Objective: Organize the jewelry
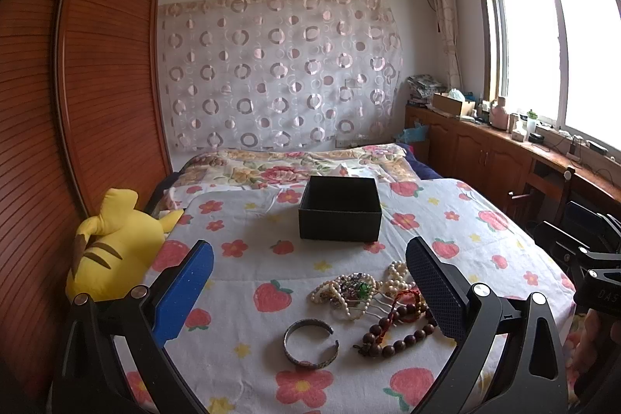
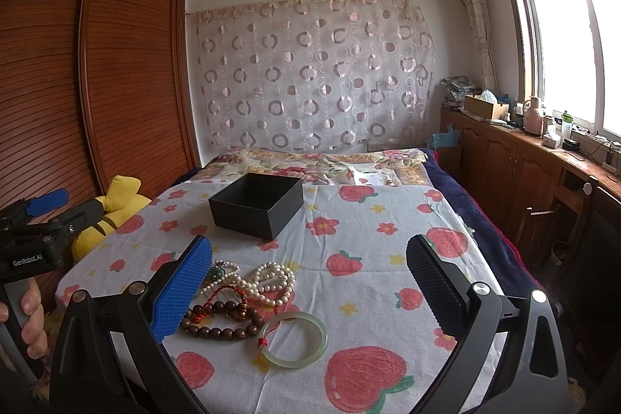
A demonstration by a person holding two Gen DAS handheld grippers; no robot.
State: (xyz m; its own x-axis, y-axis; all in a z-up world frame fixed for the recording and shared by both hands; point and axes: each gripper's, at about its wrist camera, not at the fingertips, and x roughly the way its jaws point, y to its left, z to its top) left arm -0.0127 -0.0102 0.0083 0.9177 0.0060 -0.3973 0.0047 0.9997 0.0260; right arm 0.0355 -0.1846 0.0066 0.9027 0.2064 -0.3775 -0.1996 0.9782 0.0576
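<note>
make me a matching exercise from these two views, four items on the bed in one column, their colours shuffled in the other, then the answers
Column A
1. box
2. bangle
3. plush toy
4. wooden bead bracelet

Column B
a. dark brown
b. pale green
c. black
d. yellow

Pairs: 1-c, 2-b, 3-d, 4-a
</note>
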